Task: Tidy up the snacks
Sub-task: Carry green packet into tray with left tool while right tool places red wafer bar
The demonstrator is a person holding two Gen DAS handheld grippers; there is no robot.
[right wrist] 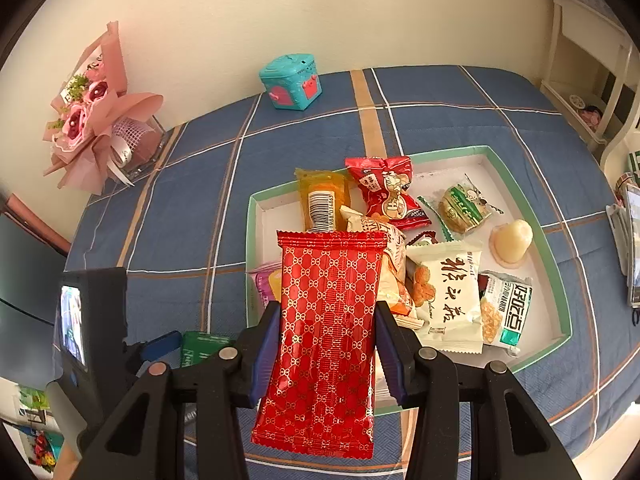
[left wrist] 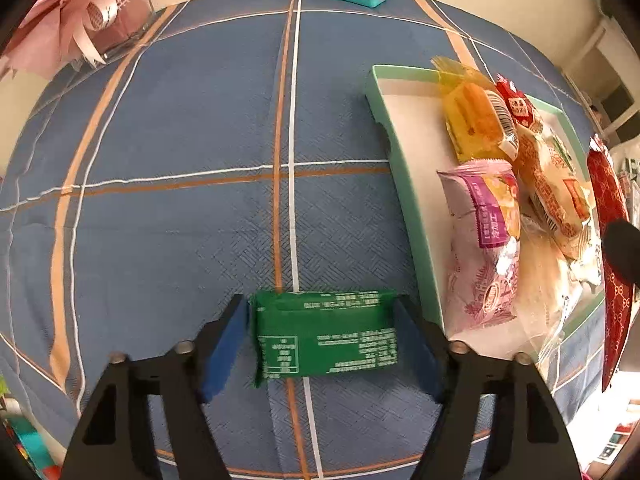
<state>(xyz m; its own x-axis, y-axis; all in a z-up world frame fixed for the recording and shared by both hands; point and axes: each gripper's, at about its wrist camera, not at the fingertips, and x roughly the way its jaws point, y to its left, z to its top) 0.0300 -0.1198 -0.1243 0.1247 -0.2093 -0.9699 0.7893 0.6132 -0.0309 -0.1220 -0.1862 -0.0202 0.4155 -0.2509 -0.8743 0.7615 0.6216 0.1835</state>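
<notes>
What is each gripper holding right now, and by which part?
Right gripper: red patterned snack packet, gripped across its long sides. Left gripper straddles the green packet; grip unclear.

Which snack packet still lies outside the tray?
The green packet, flat on the tablecloth beside the tray; the other snacks are in it or held.

I see a green snack packet lying flat, back side up, on the blue checked bench beside the tray. A red gold-patterned packet hangs above the tray's piled snacks.
</notes>
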